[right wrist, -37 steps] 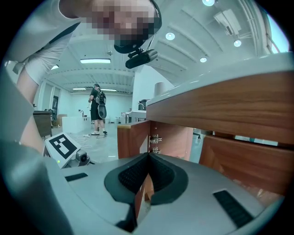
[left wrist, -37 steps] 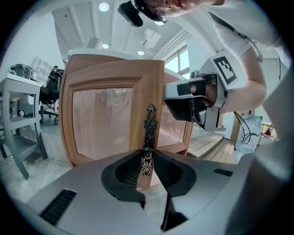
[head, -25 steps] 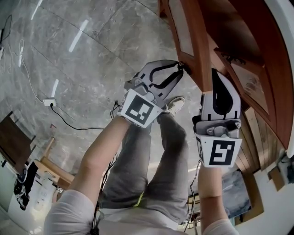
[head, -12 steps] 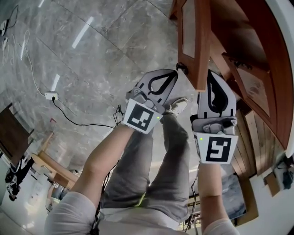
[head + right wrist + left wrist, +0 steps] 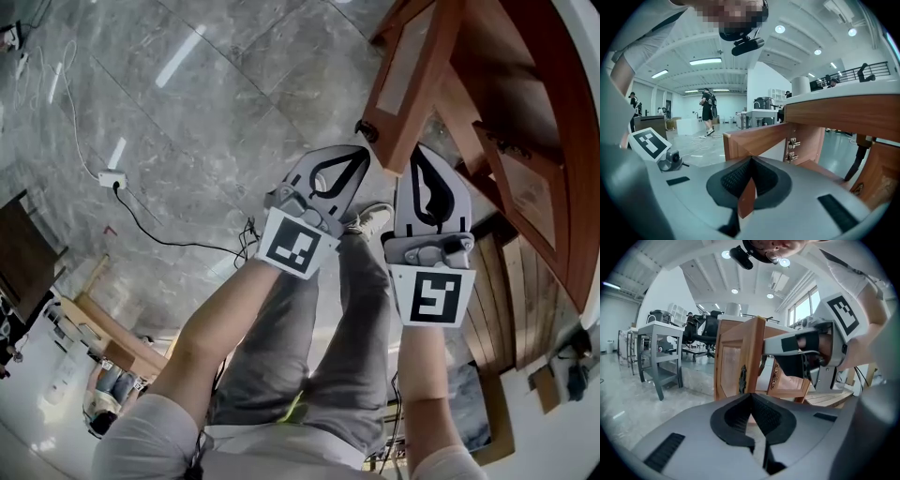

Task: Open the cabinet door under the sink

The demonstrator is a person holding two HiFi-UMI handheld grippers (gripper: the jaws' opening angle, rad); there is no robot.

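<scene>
Right hand-held gripper [image 5: 417, 159]: clenched on the free edge of the cabinet door [image 5: 417, 75]. In the right gripper view, the jaws of this hand-held gripper [image 5: 750, 161] are closed, with a strip of the door's wood [image 5: 759, 133] showing in the slot between them.

Left hand-held gripper [image 5: 358, 159]: clenched on nothing. In the left gripper view its jaw tips [image 5: 751, 397] meet with nothing between them. It sits just beside the door's outer face, below the dark knob [image 5: 364, 131] and apart from it.

Cabinet door: swung out from the cabinet [image 5: 525, 112] and standing at an angle over the floor [image 5: 187, 141]. The left gripper view shows its front face [image 5: 736, 357] with a dark ornate handle plate [image 5: 742, 379]. The right gripper view shows its inner side, with two metal hinges [image 5: 792, 149] on the cabinet frame beyond.

Position: the two grippers flank the door edge, left on the outer side and right on the inner side. The person's grey-trousered legs [image 5: 309, 337] and one shoe [image 5: 373, 217] are below them.

Surroundings: a white power strip [image 5: 112, 178] with a black cable lies on the grey marble floor, well apart from the cabinet.
</scene>
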